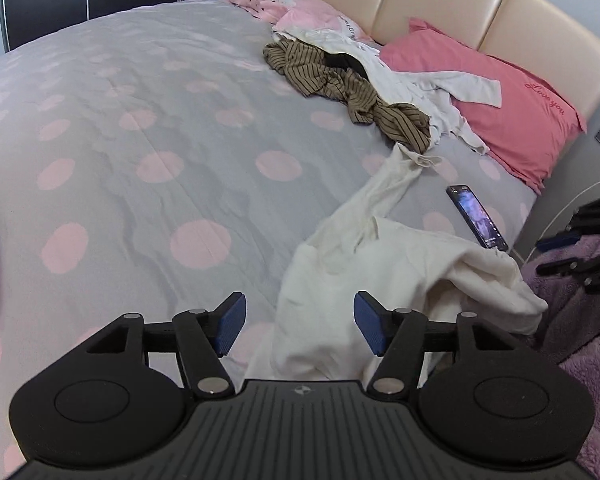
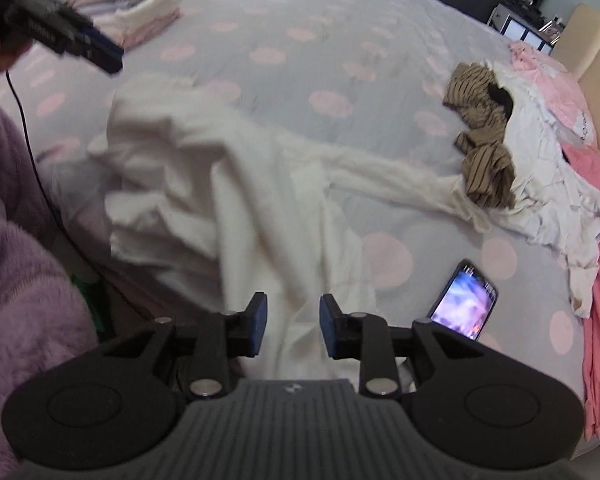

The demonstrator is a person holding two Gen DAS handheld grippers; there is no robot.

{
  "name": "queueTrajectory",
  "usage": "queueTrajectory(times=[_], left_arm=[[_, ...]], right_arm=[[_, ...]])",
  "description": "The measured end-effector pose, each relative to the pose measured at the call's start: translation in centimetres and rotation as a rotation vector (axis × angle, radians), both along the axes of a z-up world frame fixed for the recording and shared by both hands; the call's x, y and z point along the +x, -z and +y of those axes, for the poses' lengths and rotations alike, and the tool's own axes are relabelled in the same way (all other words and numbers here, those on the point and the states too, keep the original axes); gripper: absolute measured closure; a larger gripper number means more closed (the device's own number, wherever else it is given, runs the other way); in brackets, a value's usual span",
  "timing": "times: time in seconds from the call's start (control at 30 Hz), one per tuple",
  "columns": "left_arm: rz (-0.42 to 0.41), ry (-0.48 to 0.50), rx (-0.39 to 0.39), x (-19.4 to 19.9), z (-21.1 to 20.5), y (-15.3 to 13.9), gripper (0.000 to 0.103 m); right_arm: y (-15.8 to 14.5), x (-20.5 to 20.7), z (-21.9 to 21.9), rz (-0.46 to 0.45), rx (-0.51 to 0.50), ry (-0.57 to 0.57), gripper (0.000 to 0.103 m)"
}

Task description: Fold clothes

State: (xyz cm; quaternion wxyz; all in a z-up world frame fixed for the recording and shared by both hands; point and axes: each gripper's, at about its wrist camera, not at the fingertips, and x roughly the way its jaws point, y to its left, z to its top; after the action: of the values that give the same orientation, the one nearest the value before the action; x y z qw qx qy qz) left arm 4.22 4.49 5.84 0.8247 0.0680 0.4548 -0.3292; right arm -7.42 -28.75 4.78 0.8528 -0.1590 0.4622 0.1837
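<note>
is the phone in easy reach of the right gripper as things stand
Probably yes: the phone lies bare on the bedspread just right of the open right gripper, with nothing over it and the cream garment off to its left.

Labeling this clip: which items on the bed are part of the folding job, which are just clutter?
Job:
cream garment, spread near the claws
striped brown garment, crumpled
white garment, crumpled
folded stack

Lying about:
phone, screen lit
red pillow
pink pillow
</note>
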Motion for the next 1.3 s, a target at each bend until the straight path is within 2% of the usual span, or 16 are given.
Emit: queueTrajectory(times=[0.07,0.17,0.43,0.57,0.7,0.77,0.8,0.83,0.87,0.9,1.03,1.3], left_arm=[[0.009,0.013,0.003,0.7,-0.6,0.8,0.044],[0.034,0.027,-0.002,1.3,-1.3,2.1,0.044],[0.11,0.044,-0.013,2.0,-1.8,5.0,0.044],[0.135,0.058,-0.027,2.4,-2.2,5.8,0.044],[0.151,0.078,-0.021,2.6,-2.9,6.5,0.044],[0.146,0.088,-0.02,2.6,-3.2,6.6,0.05],[0.141,0.091,-0.022,2.5,-3.4,6.6,0.053],[0.135,0.094,-0.025,2.5,-3.5,6.5,0.06],[0.123,0.099,-0.026,2.3,-3.6,6.3,0.067],[0.105,0.104,-0.021,2.2,-3.7,6.0,0.071],[0.057,0.093,-0.037,1.6,-3.3,4.6,0.087],[-0.014,0.053,-0.071,0.8,-2.9,2.5,0.095]], right_arm=[[-0.2,1.6,-0.3,-0.032,0.011,0.02,0.067],[1.7,4.8,-0.6,-0.046,-0.001,0.058,0.066],[8.4,12.9,-2.2,0.047,0.115,0.139,0.065],[10.7,14.5,-2.3,0.124,0.154,0.121,0.064],[12.2,14.9,-2.1,0.151,0.146,0.103,0.064],[12.7,15.1,-2.2,0.172,0.165,0.109,0.064],[12.8,15.0,-2.2,0.175,0.171,0.11,0.067],[12.7,14.9,-2.1,0.18,0.176,0.103,0.073],[12.5,14.7,-1.9,0.179,0.174,0.091,0.091],[12.3,14.5,-1.7,0.173,0.166,0.081,0.096],[9.7,13.0,-1.8,0.049,0.137,0.111,0.099],[0.5,10.6,-3.4,-0.316,0.07,0.21,0.099]])
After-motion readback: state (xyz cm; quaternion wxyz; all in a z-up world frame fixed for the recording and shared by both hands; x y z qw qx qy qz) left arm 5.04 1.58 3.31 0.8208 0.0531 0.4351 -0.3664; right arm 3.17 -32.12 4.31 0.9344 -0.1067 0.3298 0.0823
